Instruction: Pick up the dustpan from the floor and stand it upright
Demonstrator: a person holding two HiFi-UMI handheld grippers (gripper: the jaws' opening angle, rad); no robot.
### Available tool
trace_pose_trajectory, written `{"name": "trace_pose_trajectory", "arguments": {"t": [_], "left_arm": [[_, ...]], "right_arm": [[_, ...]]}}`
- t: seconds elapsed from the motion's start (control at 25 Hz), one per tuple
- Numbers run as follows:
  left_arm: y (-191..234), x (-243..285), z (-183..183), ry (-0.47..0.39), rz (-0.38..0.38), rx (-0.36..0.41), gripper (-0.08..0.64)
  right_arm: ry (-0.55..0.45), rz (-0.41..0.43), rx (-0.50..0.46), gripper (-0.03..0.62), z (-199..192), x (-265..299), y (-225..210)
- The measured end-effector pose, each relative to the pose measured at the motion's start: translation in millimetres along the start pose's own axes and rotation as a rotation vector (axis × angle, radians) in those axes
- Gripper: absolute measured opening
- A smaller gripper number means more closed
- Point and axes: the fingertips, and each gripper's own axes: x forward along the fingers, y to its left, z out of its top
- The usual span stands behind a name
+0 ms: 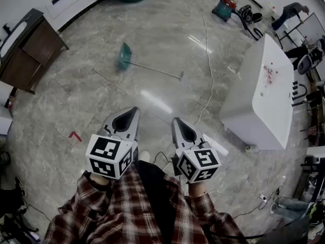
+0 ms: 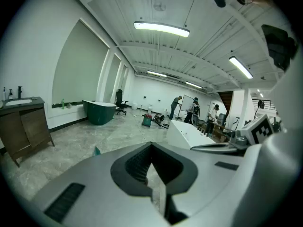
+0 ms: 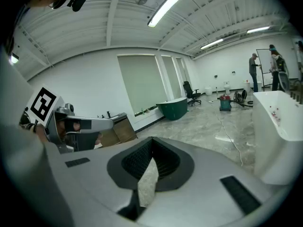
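The teal plastic dustpan with a long grey handle is seen flat on the grey marble floor, well ahead of both tongs. It lies crosswise, with the pan ahead of the left tongs and the handle tip ahead of the right tongs. Both tongs are pressed together, empty.

Head view: camera on the person's head, facing steeply down at the floor, with left gripper and right gripper close at the frame's bottom. Left gripper view, right gripper view: 1 wide-angle camera apiece, mounted just behind its own jaws, facing out across the room. All 3 views share the white tub and green tub; floor common throughout.
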Motion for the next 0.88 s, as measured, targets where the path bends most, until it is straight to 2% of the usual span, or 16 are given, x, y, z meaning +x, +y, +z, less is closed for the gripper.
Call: {"name": "trace_pose_trajectory", "arguments": {"t": [0.2, 0.44, 0.88], "left_arm": [[24.9, 23.9, 11.9, -0.011, 0.014, -0.006, 0.002], [57.7, 65.0, 39.5, -0.009, -0.015, -0.014, 0.0], [151.0, 134.6, 95.3, -0.017, -0.076, -0.008, 0.002]], "right_arm": [[0.001, 0.012, -0.009, 0.011, 8.3, 31.9, -8.8], [0.028, -0.005, -0.009, 0.011, 31.7, 84.0, -20.1], [0.021, -0.065, -0.015, 0.011, 81.8, 200.0, -26.3]]}}
